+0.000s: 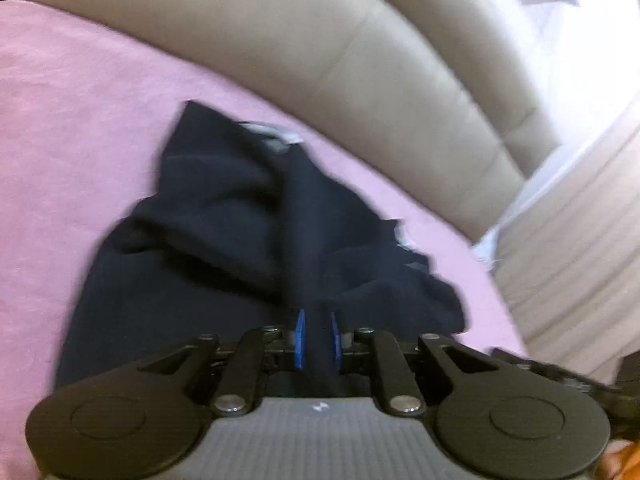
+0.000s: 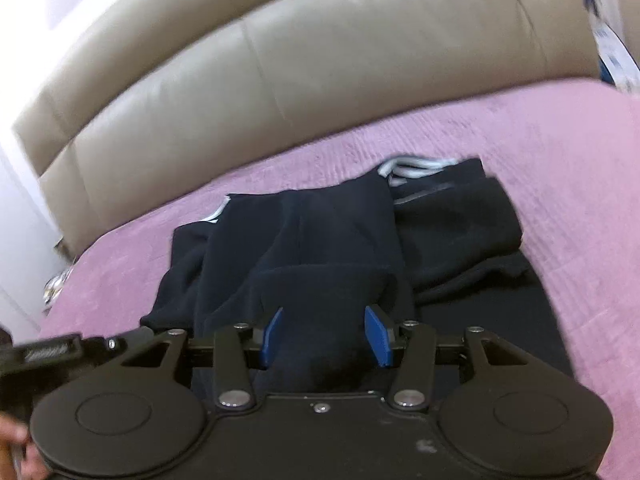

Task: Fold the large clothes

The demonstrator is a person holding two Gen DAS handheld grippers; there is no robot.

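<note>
We see no readable writing anywhere. The navy garment lies rumpled on the pink bedspread. Our left gripper has its jaws clenched on a fold; the right gripper's jaws stand apart around cloth, pads not pressing.

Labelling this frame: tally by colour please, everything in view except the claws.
Navy: 1, garment
Pink: 1, bedspread
Beige: 1, headboard
Total: 3
</note>
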